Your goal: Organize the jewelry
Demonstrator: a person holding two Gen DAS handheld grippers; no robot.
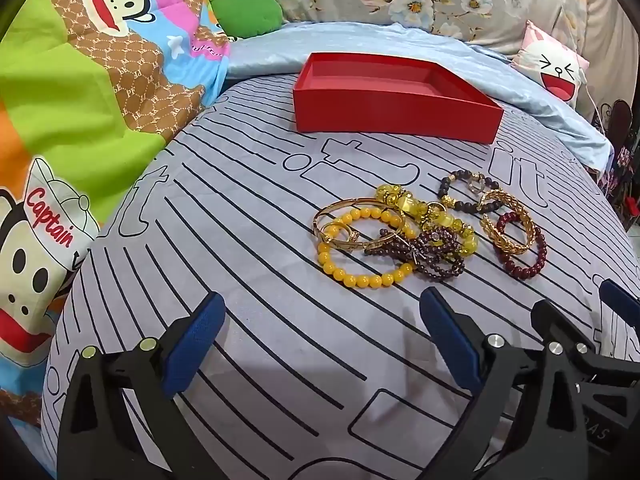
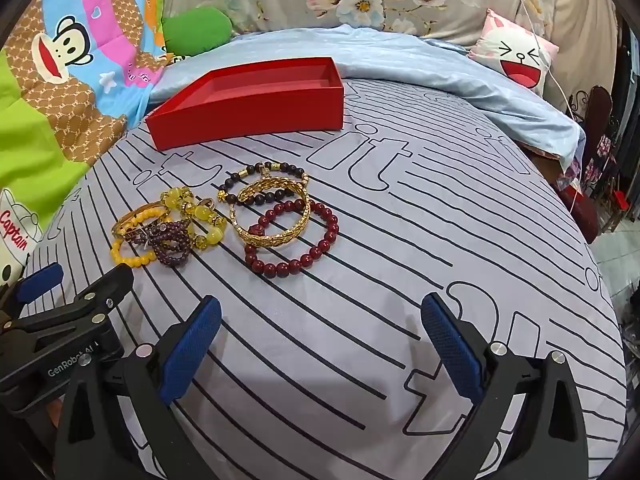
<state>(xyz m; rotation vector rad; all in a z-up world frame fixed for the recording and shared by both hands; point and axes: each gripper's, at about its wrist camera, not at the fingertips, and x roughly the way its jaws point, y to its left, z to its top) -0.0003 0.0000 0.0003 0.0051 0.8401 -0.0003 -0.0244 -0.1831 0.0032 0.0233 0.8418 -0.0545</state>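
Several bracelets lie in a pile on the striped grey bedsheet [image 1: 240, 240]: a yellow bead bracelet [image 1: 362, 280], a gold bangle [image 1: 340, 206], a purple bead bracelet [image 1: 436, 268], a dark red bead bracelet [image 2: 294, 268], a gold woven bangle [image 2: 276, 236] and a dark bead bracelet [image 2: 260, 198]. An empty red box [image 1: 396, 114] stands beyond them, also in the right wrist view [image 2: 248, 114]. My left gripper [image 1: 320, 320] is open and empty, short of the pile. My right gripper [image 2: 320, 320] is open and empty, in front of the red bracelet.
A colourful cartoon quilt [image 1: 80, 100] lies at the left. A light blue blanket [image 1: 440, 48] and a smiley cushion [image 1: 554, 68] lie behind the box. The bed's right edge [image 2: 600, 248] drops to the floor.
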